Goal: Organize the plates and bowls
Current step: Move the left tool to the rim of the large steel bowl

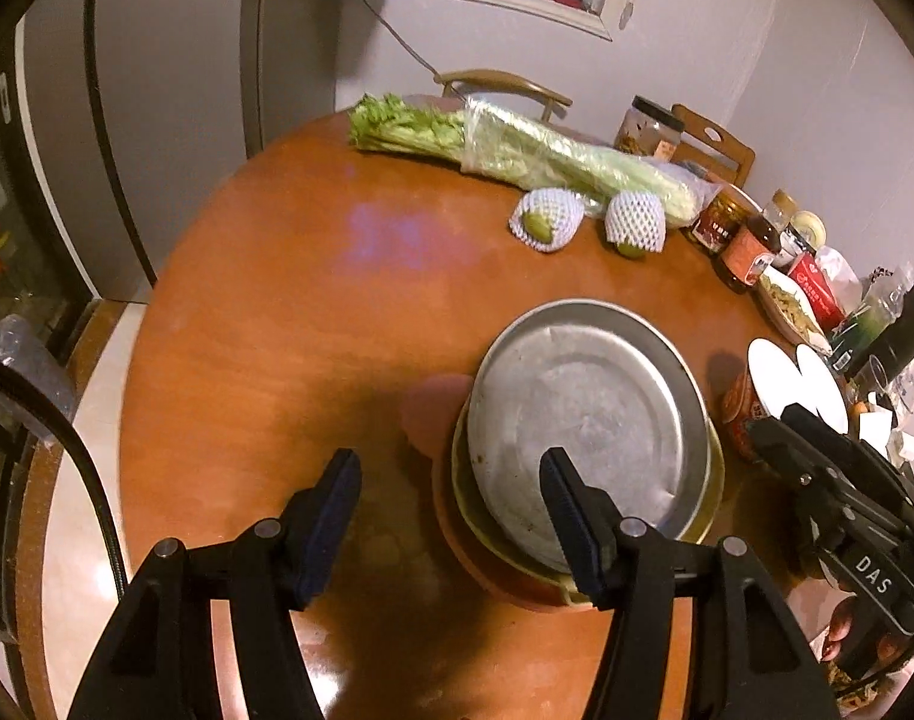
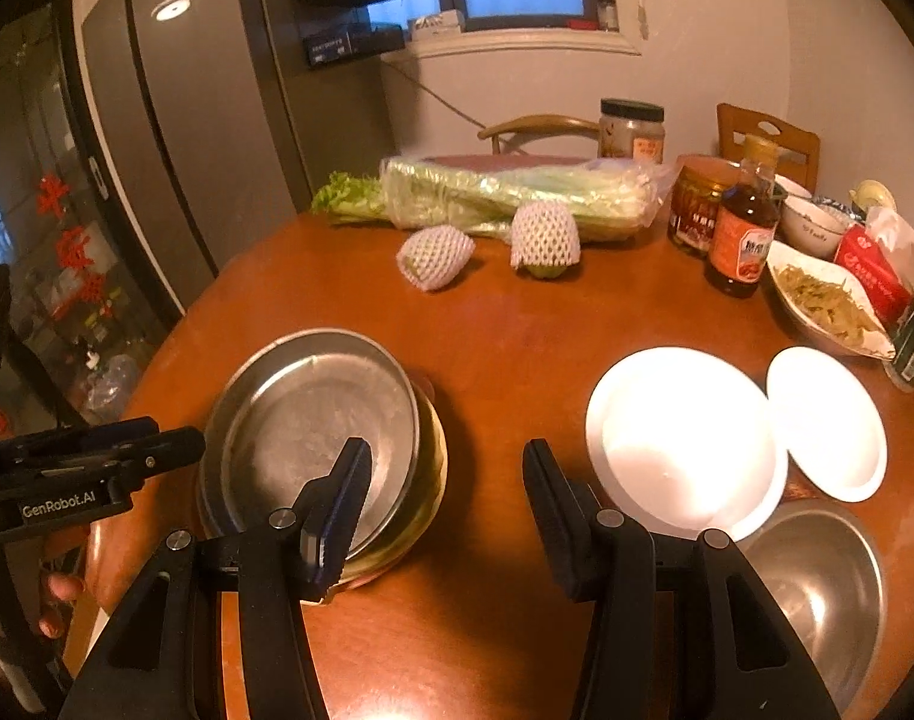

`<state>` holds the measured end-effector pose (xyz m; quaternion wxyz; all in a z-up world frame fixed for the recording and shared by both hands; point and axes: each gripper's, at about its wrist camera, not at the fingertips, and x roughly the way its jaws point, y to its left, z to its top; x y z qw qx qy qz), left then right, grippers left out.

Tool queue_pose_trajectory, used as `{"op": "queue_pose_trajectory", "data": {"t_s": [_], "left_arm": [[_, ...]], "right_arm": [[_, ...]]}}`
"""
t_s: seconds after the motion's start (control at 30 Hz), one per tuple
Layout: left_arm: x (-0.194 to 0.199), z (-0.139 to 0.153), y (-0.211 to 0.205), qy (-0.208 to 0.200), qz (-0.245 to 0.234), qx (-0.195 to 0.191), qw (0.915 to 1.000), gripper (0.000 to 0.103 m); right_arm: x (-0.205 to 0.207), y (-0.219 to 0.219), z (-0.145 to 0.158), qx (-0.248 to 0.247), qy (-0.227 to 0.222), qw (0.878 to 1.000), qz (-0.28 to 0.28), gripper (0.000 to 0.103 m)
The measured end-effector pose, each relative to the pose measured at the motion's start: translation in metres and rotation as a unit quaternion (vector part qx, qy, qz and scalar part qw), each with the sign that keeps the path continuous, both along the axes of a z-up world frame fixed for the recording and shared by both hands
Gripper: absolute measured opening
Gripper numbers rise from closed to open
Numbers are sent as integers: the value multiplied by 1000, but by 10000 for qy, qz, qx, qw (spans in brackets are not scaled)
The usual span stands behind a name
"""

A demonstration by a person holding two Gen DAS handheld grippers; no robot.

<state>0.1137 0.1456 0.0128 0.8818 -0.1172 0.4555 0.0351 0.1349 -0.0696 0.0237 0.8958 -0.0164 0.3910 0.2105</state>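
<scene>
Both grippers hang empty above the table (image 2: 517,324), jaws parted with nothing between the pads. The left gripper (image 1: 451,510) has the stack just ahead and under its right finger: a steel plate (image 1: 583,420) sits on top, tilted and overhanging a yellowish bowl (image 1: 712,480), with an orange-red dish (image 1: 487,564) at the bottom. That pile looks like the gathering point, large flat pieces nested on deeper ones so they take less room. From the right gripper (image 2: 445,516) the same stack lies ahead to the left, while two white plates (image 2: 685,438) lie ahead to the right, side by side and not yet stacked, and a steel bowl (image 2: 817,588) sits close under its right finger (likely the next pieces to collect). Food stays at the far side, away from the work: celery (image 2: 505,192), two netted fruits (image 2: 544,234), jars and a sauce bottle (image 2: 745,228). What lies deeper in the stack is hidden by the plate; the steel bowl is partly cut off by the finger, and the table's right edge is too cluttered to sort out.
</scene>
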Motion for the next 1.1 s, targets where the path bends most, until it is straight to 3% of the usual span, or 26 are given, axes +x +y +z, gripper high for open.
{"op": "queue_pose_trajectory", "data": {"t_s": [0.67,1.1], "left_arm": [[-49,62,-79,-619,-158,184,9978,62],[-50,82,-155,-812,-500,337,9949,62]], "right_arm": [[-74,-62,66,136,-821,9965,-95,61],[-91,-141,79,222,-1045,9925,-590,63]]}}
